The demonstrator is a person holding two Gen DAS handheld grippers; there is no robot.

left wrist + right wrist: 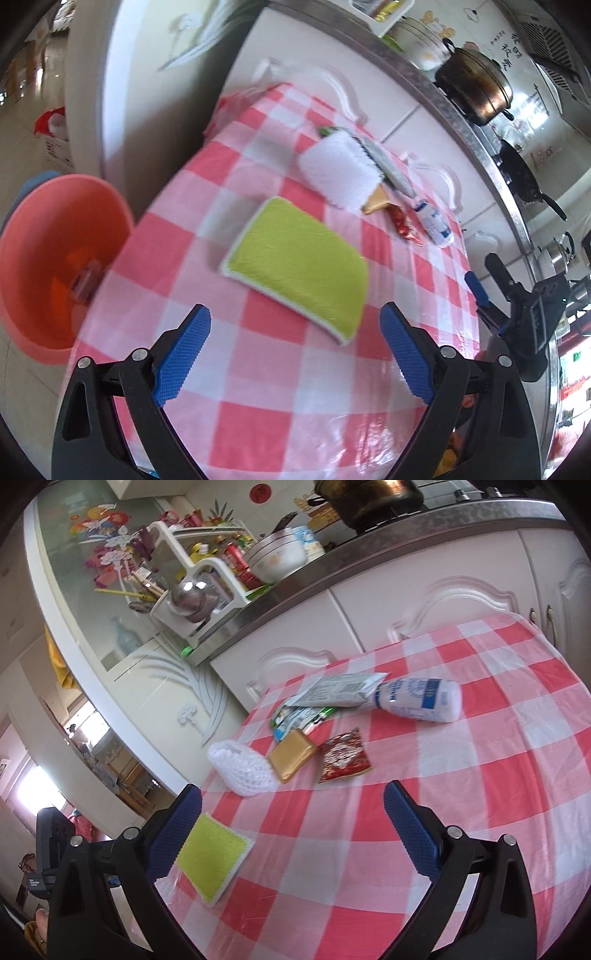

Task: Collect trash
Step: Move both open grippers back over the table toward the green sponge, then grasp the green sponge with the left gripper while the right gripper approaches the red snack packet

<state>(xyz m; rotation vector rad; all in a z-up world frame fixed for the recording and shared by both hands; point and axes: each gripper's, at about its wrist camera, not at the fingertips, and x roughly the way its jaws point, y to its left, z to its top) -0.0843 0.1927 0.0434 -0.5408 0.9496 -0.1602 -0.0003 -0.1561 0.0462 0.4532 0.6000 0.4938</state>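
Both grippers poised above the checked tablecloth [424,746], fingers spread, nothing held.

Left gripper [295,354] angled down, nearest the green sponge [299,262]; right gripper [293,834] likewise; beyond the sponge lie the white cloth [242,770], gold wrapper [291,755], red wrapper [343,755], white bottle [421,698]; pink basin [55,258] beside the table.

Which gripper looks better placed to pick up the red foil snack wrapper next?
Probably the right gripper: open, empty, the red foil snack wrapper just ahead of its fingers. The left gripper, also open, faces the yellow-green sponge, the wrapper farther beyond.
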